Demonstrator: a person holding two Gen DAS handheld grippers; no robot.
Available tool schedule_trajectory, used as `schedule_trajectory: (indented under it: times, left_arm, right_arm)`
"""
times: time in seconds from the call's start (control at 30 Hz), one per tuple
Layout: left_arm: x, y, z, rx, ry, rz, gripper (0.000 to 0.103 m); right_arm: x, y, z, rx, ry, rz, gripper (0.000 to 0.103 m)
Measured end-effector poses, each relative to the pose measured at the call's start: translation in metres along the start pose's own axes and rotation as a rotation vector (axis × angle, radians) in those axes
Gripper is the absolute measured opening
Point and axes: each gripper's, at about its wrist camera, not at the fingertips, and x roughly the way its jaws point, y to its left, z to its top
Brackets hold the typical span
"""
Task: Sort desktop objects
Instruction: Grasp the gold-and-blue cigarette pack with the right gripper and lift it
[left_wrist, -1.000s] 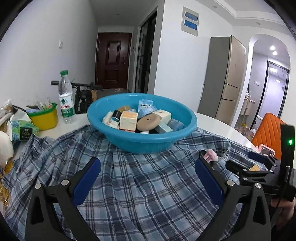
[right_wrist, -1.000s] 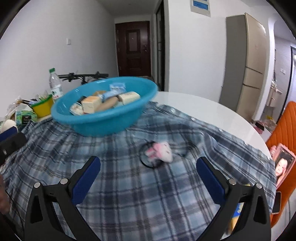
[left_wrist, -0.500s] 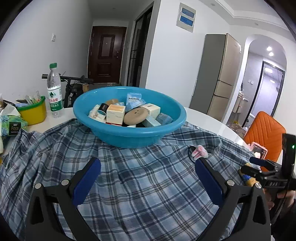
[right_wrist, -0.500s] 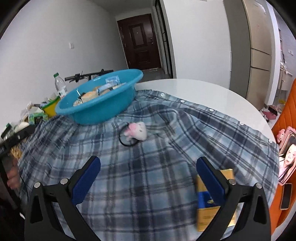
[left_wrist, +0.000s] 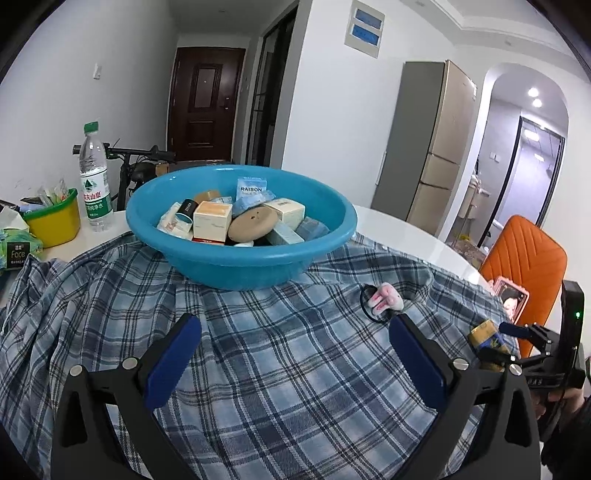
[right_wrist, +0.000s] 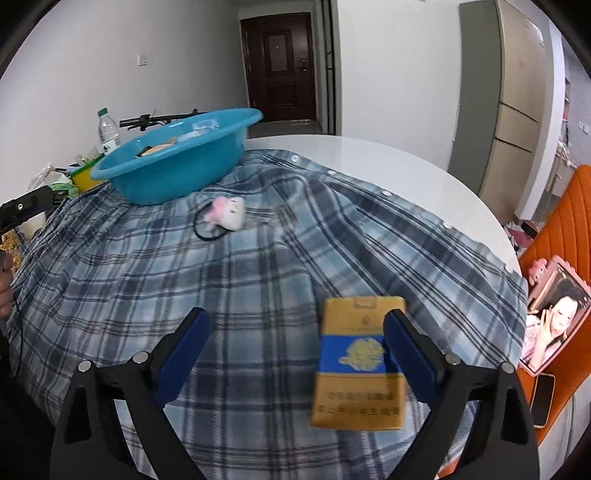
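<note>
A blue basin (left_wrist: 240, 258) filled with several small boxes stands on a plaid shirt (left_wrist: 277, 369) spread over the round white table; it also shows in the right wrist view (right_wrist: 177, 162). A pink plush hair tie (left_wrist: 384, 301) lies right of the basin, also seen in the right wrist view (right_wrist: 225, 218). A yellow and blue box (right_wrist: 358, 363) lies flat on the shirt between the fingers of my open right gripper (right_wrist: 295, 354), close to the right finger. My left gripper (left_wrist: 295, 362) is open and empty above the shirt, short of the basin.
A water bottle (left_wrist: 94, 177), a yellow tub (left_wrist: 55, 218) and a tissue pack (left_wrist: 18, 247) stand at the back left. A pink framed photo (right_wrist: 554, 314) and a phone (right_wrist: 543, 398) lie by the table's right edge. An orange chair (left_wrist: 524, 266) stands beyond.
My right gripper has swung right and down, from the hair tie to the yellow and blue box, which now lies between its fingers. My left gripper has drawn back slightly from the basin.
</note>
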Motion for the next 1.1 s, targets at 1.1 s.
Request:
schedule_trajectory:
  times: [1.1]
  left_arm:
    - [0.003,0.0,-0.007,0.004,0.039,-0.012,0.103]
  right_arm:
    - [0.011,0.042,0.029,-0.076,-0.038,-0.076,0.055]
